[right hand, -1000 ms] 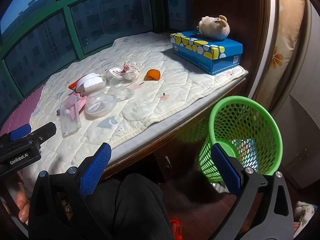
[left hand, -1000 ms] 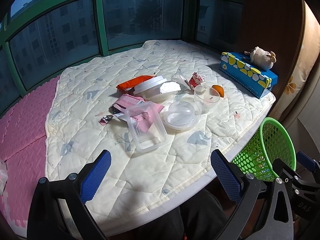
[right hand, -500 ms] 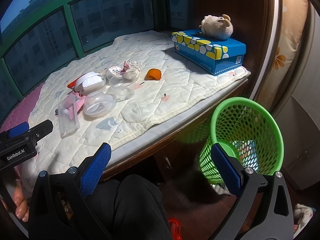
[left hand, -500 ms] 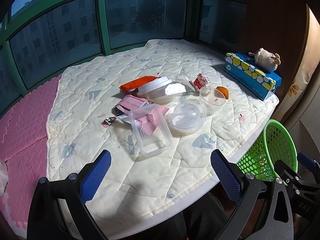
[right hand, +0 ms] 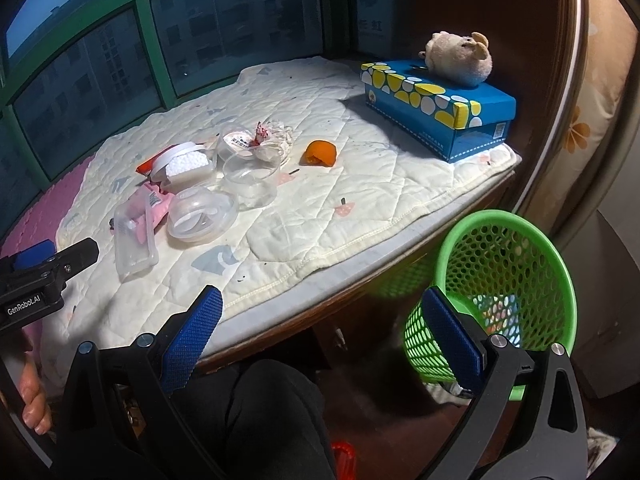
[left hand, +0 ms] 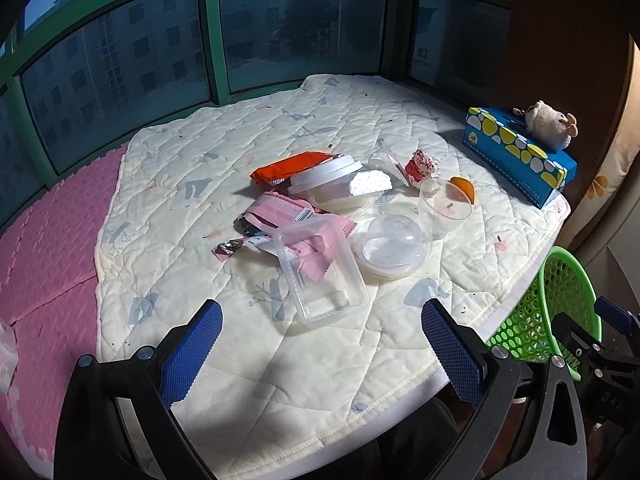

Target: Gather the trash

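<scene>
1. Left wrist view: the left gripper [left hand: 320, 348] hangs over the near edge of the quilt [left hand: 224, 136] with its blue pads wide apart and nothing between them.
2. The trash lies in a heap in the middle of the quilt. A clear rectangular tray [left hand: 320, 268] is nearest the gripper and partly covers a pink wrapper [left hand: 280, 208].
3. A clear domed lid [left hand: 394, 244] sits just beside the tray, with a clear cup [left hand: 446, 208] behind it and an orange peel [left hand: 464, 188] touching the cup's far rim.
4. Farther back on the quilt are a white lidded tub [left hand: 336, 184] and an orange packet [left hand: 292, 166].
5. A green basket [left hand: 560, 320] stands off the quilt's right edge, below it.
6. Right wrist view: the right gripper [right hand: 324, 336] is spread open and empty, held off the quilt's near edge above a dark-clothed leg [right hand: 256, 420].
7. The green basket [right hand: 500, 280] stands beside the quilt's edge, behind the gripper's right finger.
8. A blue tissue box [right hand: 436, 116] sits at the quilt's far right corner with a plush toy [right hand: 460, 58] on top.
</scene>
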Demonstrator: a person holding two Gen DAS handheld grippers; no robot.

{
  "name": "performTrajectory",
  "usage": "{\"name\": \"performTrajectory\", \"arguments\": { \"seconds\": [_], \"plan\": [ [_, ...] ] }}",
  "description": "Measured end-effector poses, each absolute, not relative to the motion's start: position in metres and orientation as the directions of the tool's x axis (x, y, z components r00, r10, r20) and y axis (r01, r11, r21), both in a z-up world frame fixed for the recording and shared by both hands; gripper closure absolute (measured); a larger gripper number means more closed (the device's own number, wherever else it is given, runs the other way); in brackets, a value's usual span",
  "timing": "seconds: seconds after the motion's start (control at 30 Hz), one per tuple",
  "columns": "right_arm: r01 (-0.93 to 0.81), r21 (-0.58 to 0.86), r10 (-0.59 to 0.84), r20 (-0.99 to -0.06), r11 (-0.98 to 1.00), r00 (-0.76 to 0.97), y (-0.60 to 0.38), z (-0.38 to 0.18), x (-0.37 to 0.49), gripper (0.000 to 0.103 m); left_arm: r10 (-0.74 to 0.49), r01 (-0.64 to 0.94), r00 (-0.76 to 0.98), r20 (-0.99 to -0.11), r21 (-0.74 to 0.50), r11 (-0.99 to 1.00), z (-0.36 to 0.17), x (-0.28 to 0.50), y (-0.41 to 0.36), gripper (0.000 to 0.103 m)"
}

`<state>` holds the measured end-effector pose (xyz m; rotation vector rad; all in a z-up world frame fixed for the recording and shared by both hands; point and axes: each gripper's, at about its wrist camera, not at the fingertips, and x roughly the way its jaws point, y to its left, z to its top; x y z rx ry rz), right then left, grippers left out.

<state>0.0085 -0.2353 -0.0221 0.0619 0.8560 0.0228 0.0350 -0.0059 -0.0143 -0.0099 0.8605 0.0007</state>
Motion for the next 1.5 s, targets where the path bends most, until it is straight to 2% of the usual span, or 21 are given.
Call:
{"name": "performTrajectory", "arguments": {
  "seconds": [0.77, 1.1, 1.17, 1.43, 1.5],
  "plan": [
    [-0.161, 0.075, 0.161, -0.761, 0.984, 0.629, -0.190, -0.026, 0.058, 0.005, 0.053, -0.092, 0.623, -0.780, -0.006, 0.996, -0.024, 0.061, 0.039, 0.006],
    [-0.293, 0.099, 0.260, -0.769, 0.951, 0.584, -0.149, -0.037, 0.087, 0.021, 0.072, -0.133, 0.615, -0.785, -0.013, 0.991, -0.027, 0.062, 0.063, 0.007],
    [-0.307, 0.112, 0.276, -0.779, 0.945, 0.563, -0.144, -0.041, 0.096, 0.027, 0.072, -0.136, 0.613, -0.787, -0.015, 0.991, -0.029, 0.063, 0.066, 0.007],
    [-0.360, 0.107, 0.296, -0.798, 0.927, 0.524, -0.124, -0.054, 0.126, 0.030, 0.053, -0.136, 0.600, -0.798, -0.037, 0.990, -0.036, 0.067, 0.073, 0.008],
    [-0.362, 0.102, 0.291, -0.803, 0.927, 0.520, -0.121, -0.056, 0.131, 0.030, 0.044, -0.127, 0.599, -0.800, -0.041, 0.991, -0.037, 0.069, 0.072, 0.014]
  ]
}}
